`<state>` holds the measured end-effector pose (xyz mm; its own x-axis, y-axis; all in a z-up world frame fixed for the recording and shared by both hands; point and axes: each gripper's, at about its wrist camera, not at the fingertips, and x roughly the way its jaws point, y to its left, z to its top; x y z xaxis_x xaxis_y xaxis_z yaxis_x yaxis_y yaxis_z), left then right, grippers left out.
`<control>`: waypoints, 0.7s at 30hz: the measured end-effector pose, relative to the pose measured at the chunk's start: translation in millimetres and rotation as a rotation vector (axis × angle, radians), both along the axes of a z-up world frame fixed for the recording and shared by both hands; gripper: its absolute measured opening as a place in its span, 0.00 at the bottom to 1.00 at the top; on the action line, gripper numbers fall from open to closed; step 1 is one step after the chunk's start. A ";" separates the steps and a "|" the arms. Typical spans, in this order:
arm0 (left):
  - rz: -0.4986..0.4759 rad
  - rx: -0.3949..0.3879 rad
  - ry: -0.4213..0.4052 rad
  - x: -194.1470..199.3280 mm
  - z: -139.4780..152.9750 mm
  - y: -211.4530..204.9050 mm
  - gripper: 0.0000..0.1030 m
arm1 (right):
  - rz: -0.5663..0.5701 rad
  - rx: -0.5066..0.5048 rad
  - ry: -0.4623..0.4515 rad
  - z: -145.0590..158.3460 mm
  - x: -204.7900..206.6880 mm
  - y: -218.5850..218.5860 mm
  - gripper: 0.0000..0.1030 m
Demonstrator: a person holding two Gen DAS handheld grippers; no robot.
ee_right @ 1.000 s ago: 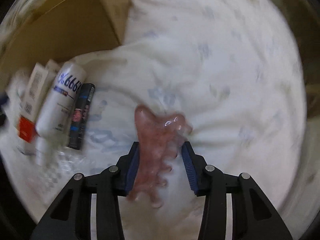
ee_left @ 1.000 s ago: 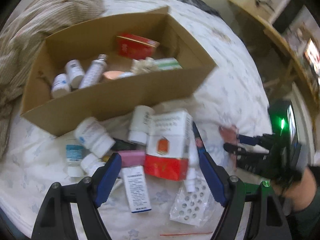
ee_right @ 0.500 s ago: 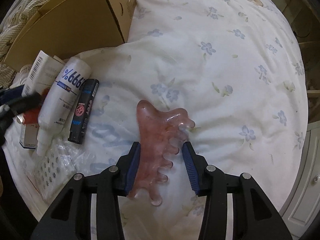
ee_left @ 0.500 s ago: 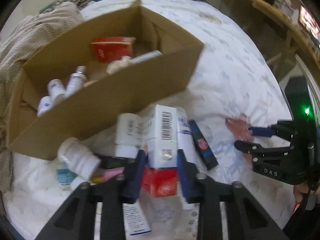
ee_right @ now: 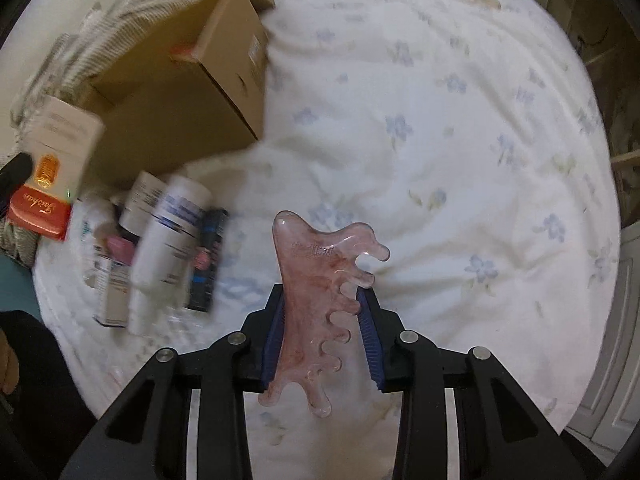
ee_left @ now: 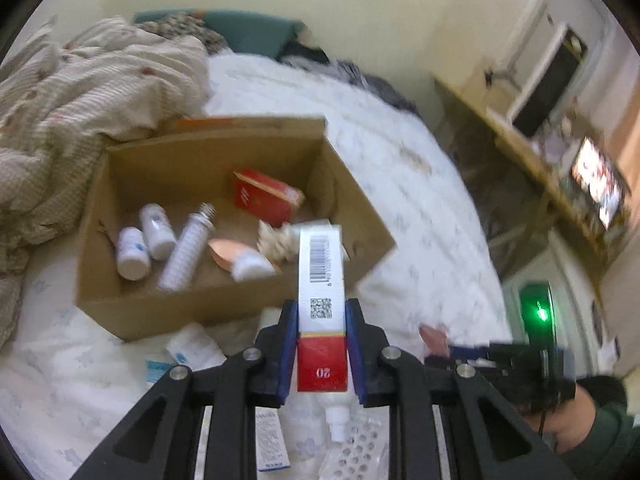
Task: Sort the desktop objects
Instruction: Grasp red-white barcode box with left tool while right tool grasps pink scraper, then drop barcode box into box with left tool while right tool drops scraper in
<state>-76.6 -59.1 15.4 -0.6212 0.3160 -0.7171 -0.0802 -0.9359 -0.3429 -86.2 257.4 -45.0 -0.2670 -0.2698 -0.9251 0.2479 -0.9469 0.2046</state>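
Lifted now, left tool (ee_left: pixel 322 350) grips carton (ee_left: pixel 321 280); right-wrist view shows comb (ee_right: pixel 320 300).

The left tool (ee_left: pixel 322 346) is closed, its blue pads pressing both sides of a white and red carton (ee_left: pixel 322 312) that points to 12 o'clock. The right tool (ee_right: pixel 322 334) is closed on a pink translucent comb-shaped scraper (ee_right: pixel 316 300).

Soft, dim indoor light; strong fisheye bending and black corners; motion blur smears both views, worst at the cardboard box (ee_right: pixel 192 92); a green lamp (ee_left: pixel 541 314) glares
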 end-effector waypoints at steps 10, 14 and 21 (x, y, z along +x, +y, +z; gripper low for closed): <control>0.130 0.071 0.083 -31.3 30.9 -50.5 0.22 | 0.068 -0.070 0.166 83.6 -13.0 -63.4 0.37; 0.132 0.042 0.083 -55.0 30.4 -56.3 0.22 | 0.097 -0.088 0.199 96.3 -42.9 -115.7 0.37; 0.148 0.102 0.003 -85.2 2.0 -71.8 0.22 | 0.148 -0.062 0.167 76.4 -95.0 -189.3 0.37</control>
<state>-161.9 -130.9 17.4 -0.6682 0.2924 -0.6842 0.0545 -0.8979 -0.4369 -181.2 68.1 31.3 -0.3686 -0.3724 -0.8517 0.4184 -0.8847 0.2058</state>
